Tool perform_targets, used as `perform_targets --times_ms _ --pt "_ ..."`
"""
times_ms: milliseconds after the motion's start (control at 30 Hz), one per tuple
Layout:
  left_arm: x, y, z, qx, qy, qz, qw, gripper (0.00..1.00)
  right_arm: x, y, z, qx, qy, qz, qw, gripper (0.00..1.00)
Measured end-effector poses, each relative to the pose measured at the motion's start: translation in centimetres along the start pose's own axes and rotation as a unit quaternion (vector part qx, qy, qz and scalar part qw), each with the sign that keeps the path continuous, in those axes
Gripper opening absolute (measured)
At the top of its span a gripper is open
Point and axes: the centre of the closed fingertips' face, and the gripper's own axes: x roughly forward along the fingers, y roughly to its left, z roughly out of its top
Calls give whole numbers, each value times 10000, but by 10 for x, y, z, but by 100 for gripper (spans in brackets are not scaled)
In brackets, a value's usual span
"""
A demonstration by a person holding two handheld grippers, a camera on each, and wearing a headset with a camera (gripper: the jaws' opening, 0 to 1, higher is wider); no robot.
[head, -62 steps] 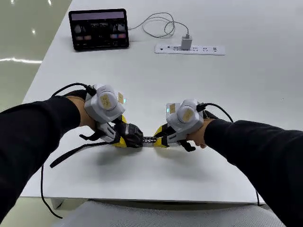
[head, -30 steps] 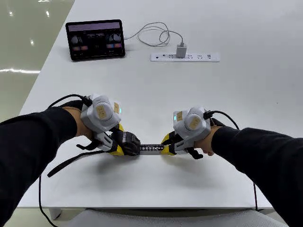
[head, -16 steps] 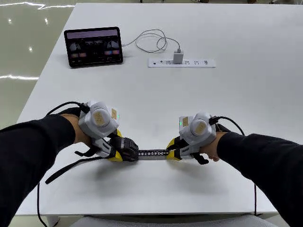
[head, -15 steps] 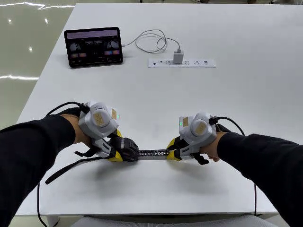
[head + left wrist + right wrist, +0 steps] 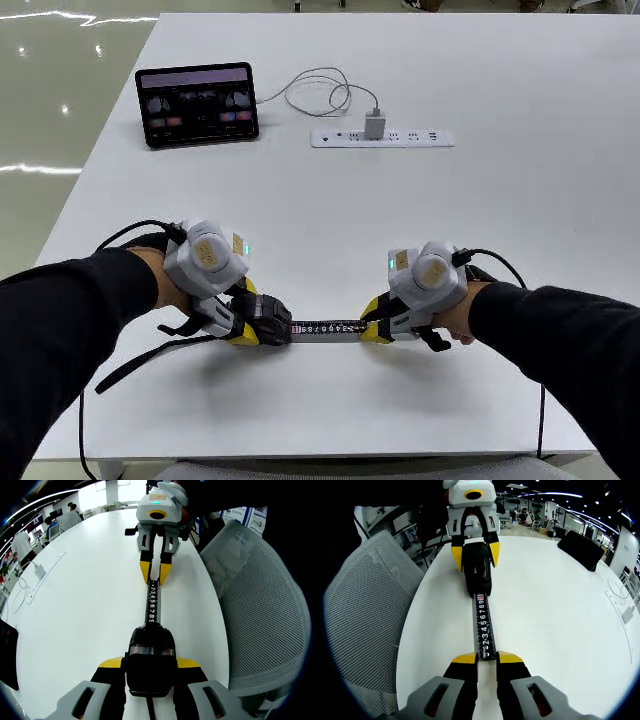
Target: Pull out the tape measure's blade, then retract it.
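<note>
A black tape measure case point(image 5: 266, 319) rests on the white table point(image 5: 330, 230) near its front edge, and my left gripper point(image 5: 246, 327) is shut on it. In the left gripper view the case point(image 5: 151, 655) sits between the yellow-tipped jaws. The blade point(image 5: 326, 327) runs out flat to the right, printed with numbers. My right gripper point(image 5: 374, 327) is shut on the blade's end. In the right gripper view the blade point(image 5: 484, 625) leads from my right gripper point(image 5: 486, 657) to the case point(image 5: 477, 567), held by the left gripper point(image 5: 472, 550) opposite.
A tablet point(image 5: 197, 103) stands at the table's back left. A white power strip point(image 5: 383, 138) with a plugged charger and coiled cable lies at the back middle. A grey mesh chair point(image 5: 255, 605) is just off the table's front edge.
The two grippers have moved apart along the front of the table, and more of the blade now shows between them. The head camera has shifted a little.
</note>
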Motion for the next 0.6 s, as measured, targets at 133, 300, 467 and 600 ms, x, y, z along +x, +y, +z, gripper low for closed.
perform_targets --times_ms 133,300,467,600 --pt "0 0 0 -26 0 -27 10000 32 -1 0 -1 2 -22 14 10000 8" --pt "0 -1 1 -16 25 -35 10000 32 -3 1 -3 10 -32 -5 10000 8" --pt "0 -2 1 -23 16 -26 10000 32 -4 1 -4 23 -11 -17 10000 8" --pt "-1 -4 2 -20 27 -14 10000 32 -6 1 -7 33 -7 -27 10000 8"
